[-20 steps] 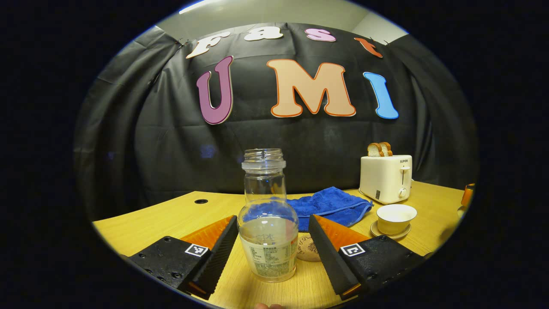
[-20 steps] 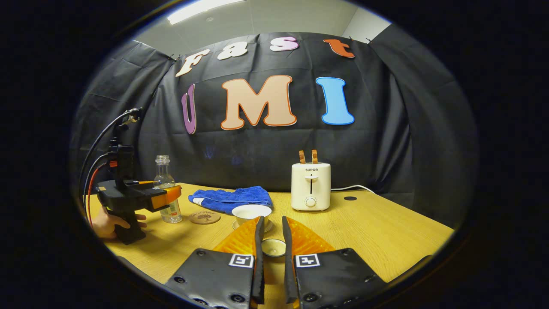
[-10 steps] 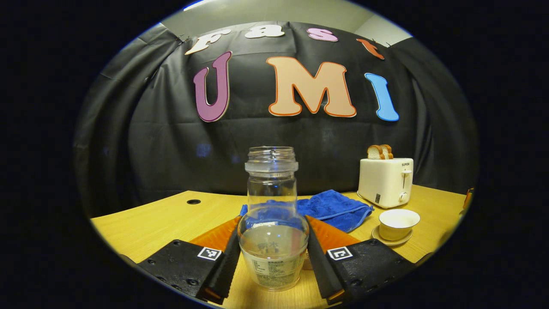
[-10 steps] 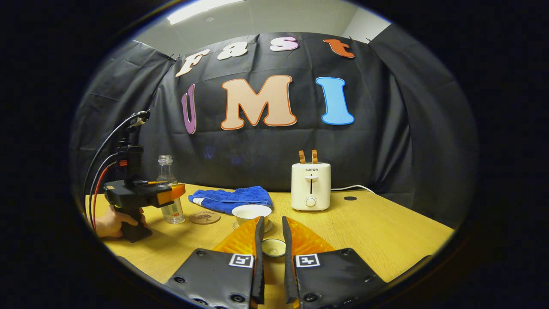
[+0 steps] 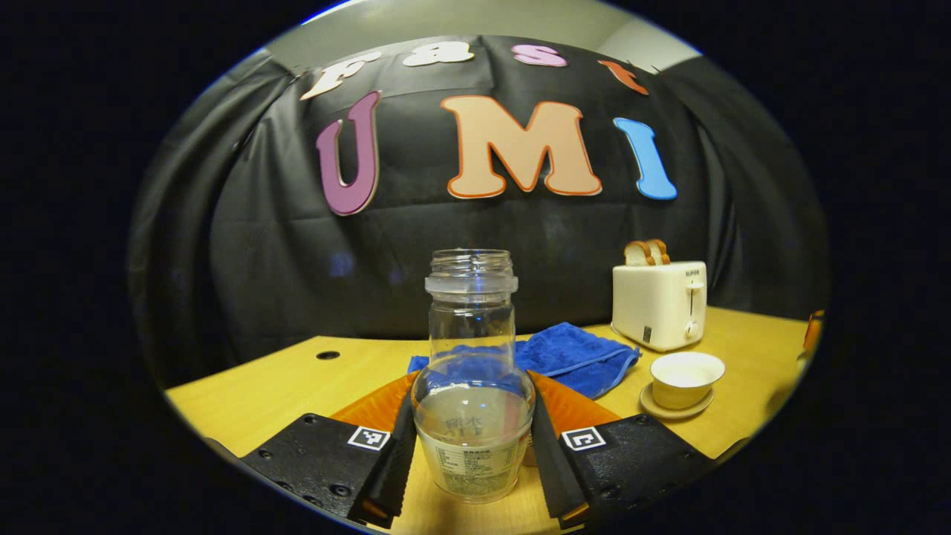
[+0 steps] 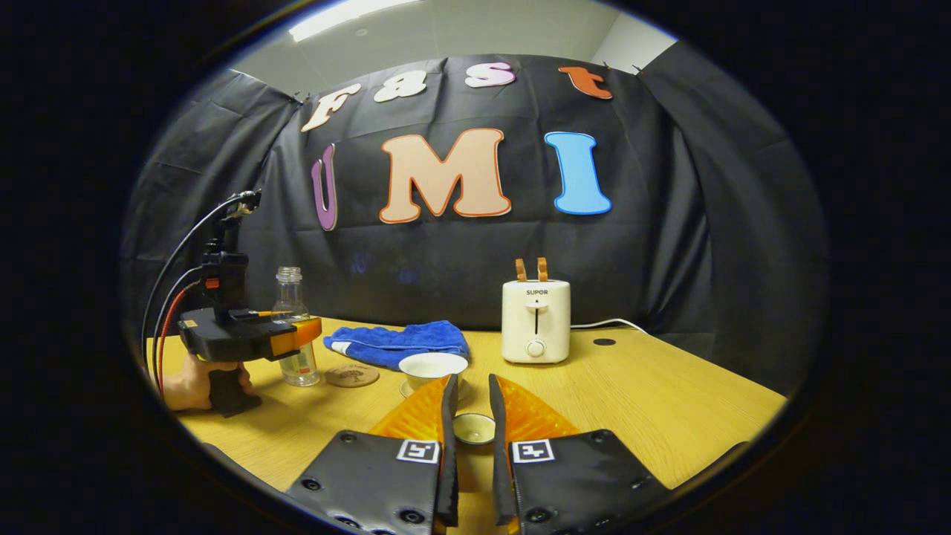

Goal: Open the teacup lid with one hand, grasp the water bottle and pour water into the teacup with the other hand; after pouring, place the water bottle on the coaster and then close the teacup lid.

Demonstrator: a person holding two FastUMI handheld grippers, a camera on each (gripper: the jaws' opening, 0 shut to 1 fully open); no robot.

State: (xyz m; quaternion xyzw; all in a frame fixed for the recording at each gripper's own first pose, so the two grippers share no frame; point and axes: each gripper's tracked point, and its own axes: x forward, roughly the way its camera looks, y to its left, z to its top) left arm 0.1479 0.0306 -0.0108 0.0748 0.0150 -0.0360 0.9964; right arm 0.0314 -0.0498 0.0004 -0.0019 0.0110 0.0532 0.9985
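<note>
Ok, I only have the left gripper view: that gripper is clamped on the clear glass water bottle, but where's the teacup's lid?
Observer: The small round white lid is pinched between the right gripper's fingers, in front of the uncovered white teacup.
Operator: And the coaster? The bottle blocks it for me.
Observer: The round brown coaster lies flat on the wooden table, between the bottle and the teacup, with nothing on it.

table (image 6: 669, 401) | wooden; bears toaster (image 6: 536, 321); blue cloth (image 6: 397, 344); coaster (image 6: 352, 375); saucer (image 5: 672, 406)
</note>
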